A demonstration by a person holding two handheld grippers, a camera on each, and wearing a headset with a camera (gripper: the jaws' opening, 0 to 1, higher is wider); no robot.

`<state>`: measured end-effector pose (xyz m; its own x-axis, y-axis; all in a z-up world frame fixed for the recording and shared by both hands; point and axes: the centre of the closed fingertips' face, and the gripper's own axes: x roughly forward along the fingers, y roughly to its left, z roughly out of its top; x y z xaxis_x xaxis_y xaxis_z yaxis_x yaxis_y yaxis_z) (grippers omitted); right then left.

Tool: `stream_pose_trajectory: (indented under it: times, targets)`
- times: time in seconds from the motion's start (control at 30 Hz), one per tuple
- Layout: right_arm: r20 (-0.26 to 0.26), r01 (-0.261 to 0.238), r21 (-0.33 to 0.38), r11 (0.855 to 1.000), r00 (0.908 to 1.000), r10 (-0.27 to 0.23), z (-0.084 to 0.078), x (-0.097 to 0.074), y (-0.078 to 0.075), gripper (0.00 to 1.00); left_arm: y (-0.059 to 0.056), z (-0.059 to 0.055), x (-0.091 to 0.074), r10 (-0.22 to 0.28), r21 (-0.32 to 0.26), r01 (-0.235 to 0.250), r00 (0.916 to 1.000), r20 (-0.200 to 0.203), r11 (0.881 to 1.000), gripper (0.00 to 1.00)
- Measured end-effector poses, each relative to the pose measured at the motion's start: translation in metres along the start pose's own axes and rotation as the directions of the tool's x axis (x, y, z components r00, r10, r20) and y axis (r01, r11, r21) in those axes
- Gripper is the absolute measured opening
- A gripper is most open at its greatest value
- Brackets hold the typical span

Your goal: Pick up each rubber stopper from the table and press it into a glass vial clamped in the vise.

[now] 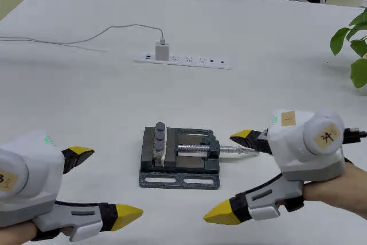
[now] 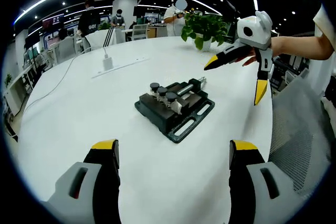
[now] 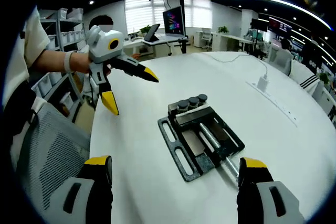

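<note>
A dark vise [image 1: 179,159] [image 2: 176,108] [image 3: 202,135] sits on the white table [image 1: 114,96]. Clamped in its jaws stands a row of three glass vials [image 1: 159,140] [image 2: 161,94] [image 3: 191,102], each with a dark grey stopper in its mouth. To the vise's left, near the front edge, my left gripper [image 1: 109,183] [image 2: 173,148] is open and holds nothing. On the vise's right my right gripper [image 1: 235,173] [image 3: 176,166] is open too, with its jaws either side of the vise screw end. No loose stopper is visible on the table.
A white power strip [image 1: 183,59] with a plugged charger and a cable lies beyond the vise. A green plant [image 1: 352,44] stands at the right edge. People and desks are in the background of the gripper views. A mesh chair [image 3: 47,150] is beside the table.
</note>
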<state>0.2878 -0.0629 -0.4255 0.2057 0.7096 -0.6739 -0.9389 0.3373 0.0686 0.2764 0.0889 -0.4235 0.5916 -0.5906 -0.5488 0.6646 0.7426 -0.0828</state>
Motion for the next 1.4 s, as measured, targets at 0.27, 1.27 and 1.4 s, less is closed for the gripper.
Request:
stream_pose_trajectory:
  times: [0.27, 1.27, 1.4]
  targets:
    - [-0.004, 0.039, 0.044, 0.998, 0.9992, -0.039, -0.020, -0.012, -0.006, 0.99, 0.003, -0.006, -0.002, 0.022, 0.002, -0.022, 0.9998, 0.000, 1.000, 0.87]
    - [0.010, 0.083, 0.105, 0.991, 0.9964, -0.084, -0.033, -0.028, -0.005, 0.98, 0.013, -0.015, -0.012, 0.052, 0.007, -0.052, 0.9975, -0.048, 0.999, 0.99]
    - [0.007, 0.079, 0.104, 0.991, 0.9967, -0.081, -0.035, -0.027, -0.003, 0.98, 0.013, -0.017, -0.012, 0.051, 0.009, -0.051, 0.9974, -0.051, 0.999, 0.99]
